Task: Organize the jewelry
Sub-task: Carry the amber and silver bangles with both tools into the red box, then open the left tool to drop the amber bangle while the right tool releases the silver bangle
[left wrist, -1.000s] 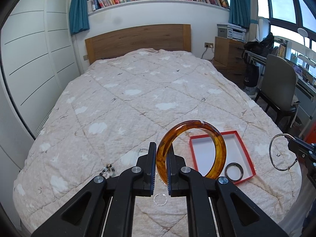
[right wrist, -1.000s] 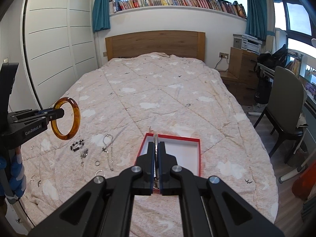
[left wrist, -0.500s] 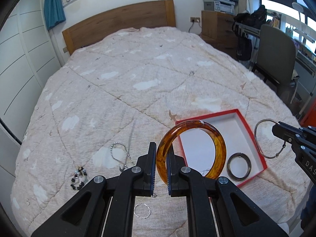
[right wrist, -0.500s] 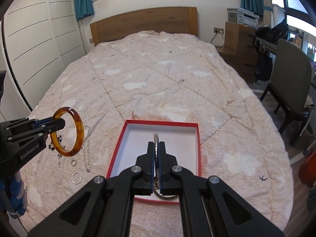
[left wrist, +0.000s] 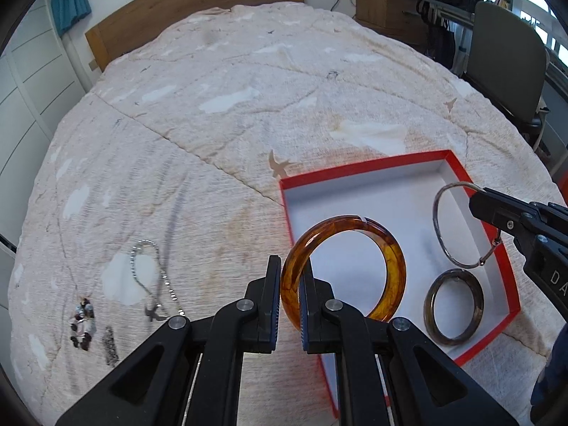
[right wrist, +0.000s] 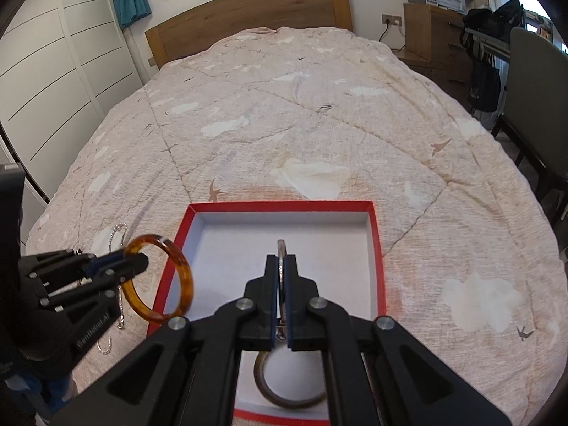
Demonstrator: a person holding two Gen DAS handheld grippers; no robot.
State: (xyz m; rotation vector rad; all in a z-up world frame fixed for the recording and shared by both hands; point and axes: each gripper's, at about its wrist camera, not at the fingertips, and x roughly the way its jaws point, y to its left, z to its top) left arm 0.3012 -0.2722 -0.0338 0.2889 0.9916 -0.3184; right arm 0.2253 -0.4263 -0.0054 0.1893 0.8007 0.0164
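Observation:
A red box (left wrist: 358, 167) with a white inside lies on the bed; it also shows in the right wrist view (right wrist: 280, 206). A dark bangle (left wrist: 454, 307) lies in its near part. My left gripper (left wrist: 290, 277) is shut on an amber bangle (left wrist: 394, 266) and holds it above the box's left edge. My right gripper (right wrist: 282, 269) is shut on a thin silver bangle (left wrist: 440, 227) above the box's right side. A silver chain (left wrist: 149, 277) and small bead pieces (left wrist: 82, 326) lie on the quilt to the left.
The beige quilt (left wrist: 248, 88) covers the whole bed. A wooden headboard (right wrist: 248, 10) stands at the far end. White wardrobe doors (right wrist: 53, 71) are on the left. A grey chair (left wrist: 507, 67) and wooden drawers (right wrist: 433, 25) stand on the right.
Both grippers have moved forward and down toward the red box, still holding their bangles. The box and the dark bangle look larger and nearer now.

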